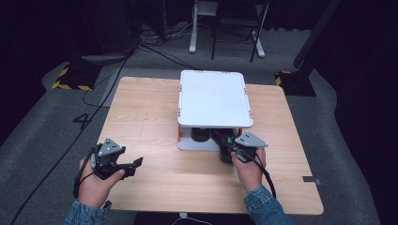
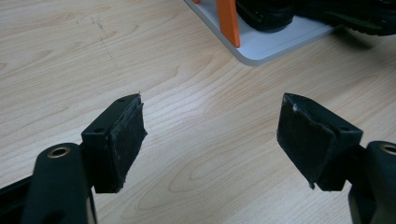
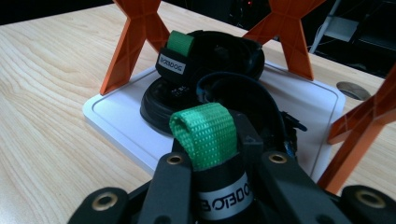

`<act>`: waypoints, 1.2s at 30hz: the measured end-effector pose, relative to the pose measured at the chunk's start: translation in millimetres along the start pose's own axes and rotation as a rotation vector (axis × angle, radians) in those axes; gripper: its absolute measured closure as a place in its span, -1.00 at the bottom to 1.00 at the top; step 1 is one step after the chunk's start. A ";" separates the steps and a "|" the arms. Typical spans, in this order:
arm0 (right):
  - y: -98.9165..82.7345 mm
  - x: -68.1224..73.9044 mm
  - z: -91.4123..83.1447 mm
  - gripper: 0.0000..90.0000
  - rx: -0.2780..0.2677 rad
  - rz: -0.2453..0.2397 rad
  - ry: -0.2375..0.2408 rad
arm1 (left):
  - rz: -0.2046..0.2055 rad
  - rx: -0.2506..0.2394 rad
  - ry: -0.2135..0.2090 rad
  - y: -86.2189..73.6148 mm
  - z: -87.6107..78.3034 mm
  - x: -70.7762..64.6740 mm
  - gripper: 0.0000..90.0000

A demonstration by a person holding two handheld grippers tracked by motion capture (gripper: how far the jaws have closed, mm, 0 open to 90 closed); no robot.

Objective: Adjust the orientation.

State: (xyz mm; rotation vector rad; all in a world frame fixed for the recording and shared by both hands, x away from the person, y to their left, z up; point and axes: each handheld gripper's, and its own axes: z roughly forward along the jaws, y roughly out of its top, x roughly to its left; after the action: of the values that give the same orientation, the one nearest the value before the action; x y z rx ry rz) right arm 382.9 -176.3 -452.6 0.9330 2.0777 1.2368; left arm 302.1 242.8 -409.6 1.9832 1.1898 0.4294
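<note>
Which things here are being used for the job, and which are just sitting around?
In use: right gripper, shut on a black strap bundle with green loop; white two-level rack holding another bundle.
Just around: left gripper, open over bare table; floor cables.

From above, the white top plate (image 1: 214, 97) of the rack hides nearly all of the shelf under it; just the near edge of the dark goods (image 1: 202, 135) peeks out, too small to identify. The right hand-held gripper (image 1: 230, 152) reaches under that plate, so its tips are covered there. In the right gripper view, the black roll (image 3: 224, 186) with the green tab (image 3: 205, 135) covers the jaw tips, and the bottom edge cuts off its label. Beyond the counter (image 1: 141, 117), the far room is too dark to read.
</note>
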 end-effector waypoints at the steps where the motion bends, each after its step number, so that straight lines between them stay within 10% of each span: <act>1: -0.2 0.3 0.0 0.74 0.004 0.002 0.000 | -0.004 -0.002 0.001 0.1 -0.3 -0.4 -0.47; 9: -6.0 7.2 -3.0 0.25 0.075 -0.033 0.007 | 0.005 0.000 0.001 1.0 -0.3 -2.5 -0.47; 14: -6.7 6.8 -17.5 -0.26 0.026 -0.024 0.034 | 0.008 0.004 -0.001 1.2 1.4 -2.5 -0.47; 20: -19.1 0.2 -51.4 -0.33 0.011 0.009 0.086 | 0.008 0.001 0.000 1.6 1.1 -2.0 -0.47; 24: -38.1 1.0 -65.4 -0.15 0.100 0.053 0.091 | 0.015 0.005 -0.007 2.0 1.4 -2.8 -0.47; 29: -58.0 4.9 -62.2 0.85 0.234 -0.008 0.153 | 0.018 0.007 -0.012 3.2 2.8 -5.2 -0.47; 36: -54.9 8.4 -45.7 1.00 0.237 -0.042 0.181 | 0.013 0.012 -0.012 2.5 4.4 -4.1 -0.47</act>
State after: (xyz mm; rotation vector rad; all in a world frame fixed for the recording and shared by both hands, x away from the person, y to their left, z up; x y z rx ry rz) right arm 328.3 -212.1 -482.9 0.9018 2.4151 1.1057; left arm 304.3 236.8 -410.1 2.0019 1.1752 0.4179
